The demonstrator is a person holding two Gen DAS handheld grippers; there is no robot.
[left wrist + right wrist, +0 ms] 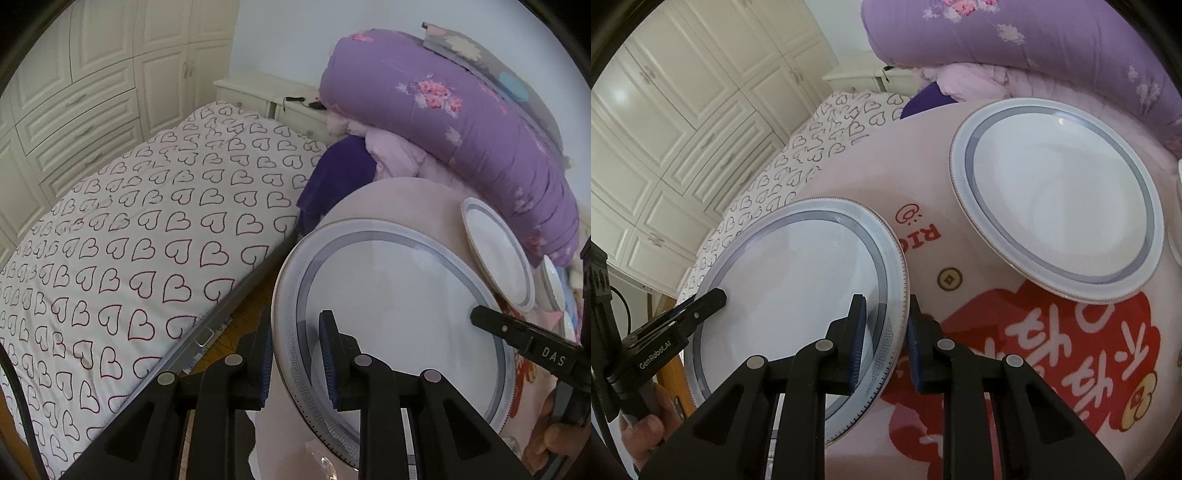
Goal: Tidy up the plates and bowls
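Both sets of jaws are clamped on the rim of one big plate (798, 295). The left gripper (297, 360) holds its left edge, one jaw above the rim and one below. The right gripper (884, 341) holds the opposite edge the same way. The plate looks tilted, with its left side past the edge of the pink cloth (916, 184) and out over the gap by the bed (129, 221). I cannot tell if it touches the cloth.

A second plate (1060, 199) of the same kind lies flat on the cloth, well apart from the held one. At the far right, just beside it, a small white dish (552, 284) peeks in, mostly hidden. A purple quilt (443, 110) is piled behind them.

I think the job is only begun. Nothing is stacked yet. The held plate has no home so far, and the likely next step is to set it on the second plate. The small dish is left to sort too.

The left gripper reads "GenRobot.AI". The right one reads "DAS". The cloth has red letters "RIC", cut off by the plate, and big white Korean letters on red that I cannot read.
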